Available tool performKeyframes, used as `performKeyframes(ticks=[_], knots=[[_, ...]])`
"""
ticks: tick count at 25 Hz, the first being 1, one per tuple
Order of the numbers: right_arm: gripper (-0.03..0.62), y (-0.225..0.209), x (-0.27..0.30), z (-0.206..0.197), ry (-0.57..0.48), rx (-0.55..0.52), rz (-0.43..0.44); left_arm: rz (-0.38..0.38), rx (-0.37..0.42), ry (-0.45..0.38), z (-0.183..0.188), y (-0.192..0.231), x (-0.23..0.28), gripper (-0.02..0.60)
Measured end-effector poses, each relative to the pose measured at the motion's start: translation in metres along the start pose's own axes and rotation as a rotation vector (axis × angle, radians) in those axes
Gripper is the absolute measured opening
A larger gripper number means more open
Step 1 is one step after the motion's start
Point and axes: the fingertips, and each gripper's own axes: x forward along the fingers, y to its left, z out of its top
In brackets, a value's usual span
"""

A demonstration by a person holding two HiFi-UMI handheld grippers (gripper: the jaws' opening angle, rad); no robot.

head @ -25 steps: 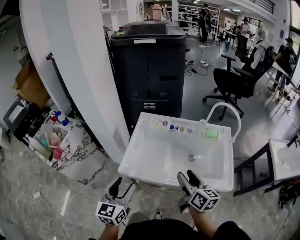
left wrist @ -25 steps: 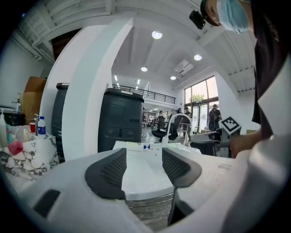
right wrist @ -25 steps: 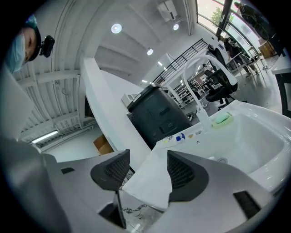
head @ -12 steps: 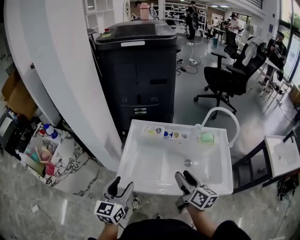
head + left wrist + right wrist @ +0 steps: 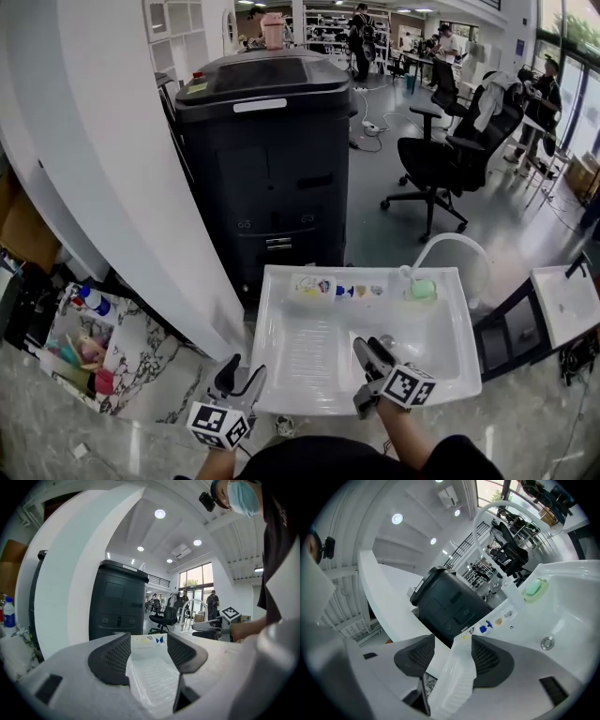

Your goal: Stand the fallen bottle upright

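A white sink unit [image 5: 309,398] stands in front of me. On its back ledge lies a small pale bottle with a yellow label [image 5: 312,286], on its side; it also shows as the bottle [image 5: 140,640] and the bottle [image 5: 464,637] in the gripper views. My left gripper [image 5: 244,370] hovers at the sink's front left corner, open and empty. My right gripper [image 5: 371,347] is over the basin, open and empty too. Both point toward the ledge and are well short of the bottle.
Small blue items [image 5: 347,292] and a green soap [image 5: 422,290] sit on the same ledge beside a white arched faucet [image 5: 455,246]. Behind the sink stands a big black machine [image 5: 262,169]. A white curved wall [image 5: 103,187] is left, an office chair [image 5: 450,159] right.
The view has moved forward toward the sink. Both grippers now reach over its front edge, the right one over the basin. Their jaws stayed open.
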Motion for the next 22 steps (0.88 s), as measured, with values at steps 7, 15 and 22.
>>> performKeyframes(ticks=[7,15,22], knots=[[0.229,-0.025,0.043,0.0,-0.046,0.094,-0.084,-0.037,0.015,0.007,0.011,0.042,0.019,0.241],[0.222,-0.07,0.084,0.01,-0.182,0.399,-0.119,-0.086,0.033,0.025,0.013,0.068,0.033,0.241],[0.229,-0.108,0.125,-0.004,-0.261,0.72,-0.108,-0.103,0.035,0.046,0.009,0.089,0.037,0.241]])
